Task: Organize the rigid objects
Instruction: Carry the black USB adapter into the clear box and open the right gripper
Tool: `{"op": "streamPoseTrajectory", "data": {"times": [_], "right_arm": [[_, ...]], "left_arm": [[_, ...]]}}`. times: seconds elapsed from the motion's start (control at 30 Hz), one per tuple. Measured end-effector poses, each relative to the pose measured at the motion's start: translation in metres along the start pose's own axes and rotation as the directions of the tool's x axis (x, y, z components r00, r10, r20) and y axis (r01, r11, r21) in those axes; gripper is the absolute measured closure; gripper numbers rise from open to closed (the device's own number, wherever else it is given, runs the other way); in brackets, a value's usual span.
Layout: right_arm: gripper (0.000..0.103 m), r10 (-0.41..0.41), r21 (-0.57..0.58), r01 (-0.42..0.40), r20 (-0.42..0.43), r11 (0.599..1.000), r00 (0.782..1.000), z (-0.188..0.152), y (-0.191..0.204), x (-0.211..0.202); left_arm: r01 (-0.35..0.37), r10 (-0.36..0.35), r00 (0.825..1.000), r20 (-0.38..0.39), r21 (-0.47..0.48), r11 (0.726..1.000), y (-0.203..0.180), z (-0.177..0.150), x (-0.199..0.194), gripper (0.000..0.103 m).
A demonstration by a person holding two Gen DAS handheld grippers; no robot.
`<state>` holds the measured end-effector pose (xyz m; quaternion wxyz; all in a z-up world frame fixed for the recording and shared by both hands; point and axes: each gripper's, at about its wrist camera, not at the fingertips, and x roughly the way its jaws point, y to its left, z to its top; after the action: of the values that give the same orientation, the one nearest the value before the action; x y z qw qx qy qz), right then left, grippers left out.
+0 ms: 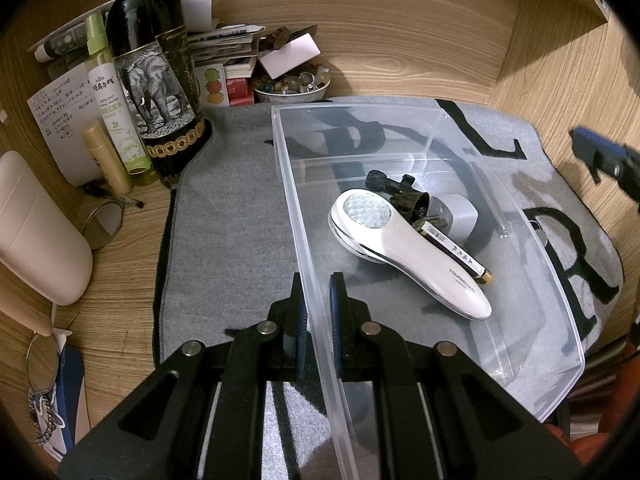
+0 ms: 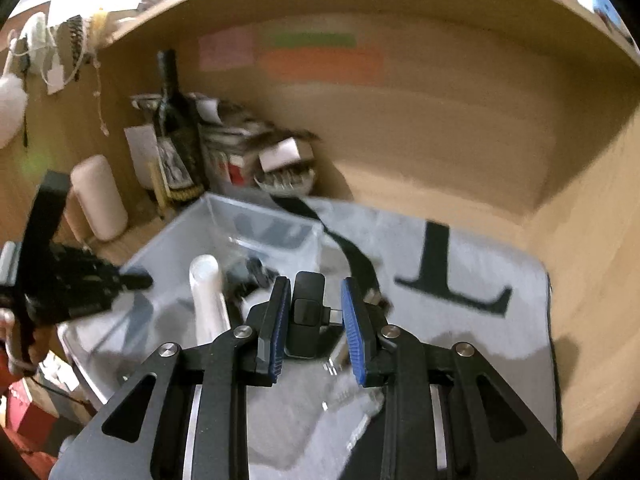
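A clear plastic bin (image 1: 298,216) sits on a grey lettered mat (image 1: 232,236). In it lie a white handheld device (image 1: 416,256), a black clip-like part (image 1: 400,192), a white plug adapter (image 1: 460,212) and a black pen (image 1: 456,252). My left gripper (image 1: 318,316) is shut on the bin's left wall near its front. My right gripper (image 2: 316,312) is shut on a small black device with a USB-C plug (image 2: 306,312), held above the mat right of the bin (image 2: 256,216). The right wrist view is blurred. The right gripper's tip also shows in the left wrist view (image 1: 600,156).
A dark wine bottle (image 1: 156,80), a green spray bottle (image 1: 116,104), a beige tube (image 1: 106,160), a bowl of stones (image 1: 292,84), stacked papers and a white rounded case (image 1: 36,232) crowd the desk's left and back. Wooden walls enclose the back and right.
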<state>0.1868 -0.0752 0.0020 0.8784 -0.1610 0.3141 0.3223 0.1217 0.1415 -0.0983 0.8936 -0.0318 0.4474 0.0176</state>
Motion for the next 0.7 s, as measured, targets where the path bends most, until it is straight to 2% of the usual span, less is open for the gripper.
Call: {"op": "streamPoseTrajectory", "data": {"times": [0.17, 0.37, 0.7], "right_arm": [[0.079, 0.040, -0.047, -0.038, 0.034, 0.998, 0.999, 0.020, 0.018, 0.005], [0.079, 0.086, -0.098, -0.083, 0.028, 0.992, 0.996, 0.034, 0.039, 0.021], [0.079, 0.120, -0.142, -0.132, -0.085, 0.981, 0.989, 0.037, 0.060, 0.071]], "left_arm": [[-0.001, 0.001, 1.000, 0.000, 0.001, 1.000, 0.000, 0.000, 0.000, 0.093], [0.000, 0.000, 1.000, 0.000, -0.001, 1.000, -0.001, 0.000, -0.001, 0.093], [-0.004, 0.004, 1.000, 0.000, 0.003, 1.000, -0.002, 0.001, -0.001, 0.093]]}}
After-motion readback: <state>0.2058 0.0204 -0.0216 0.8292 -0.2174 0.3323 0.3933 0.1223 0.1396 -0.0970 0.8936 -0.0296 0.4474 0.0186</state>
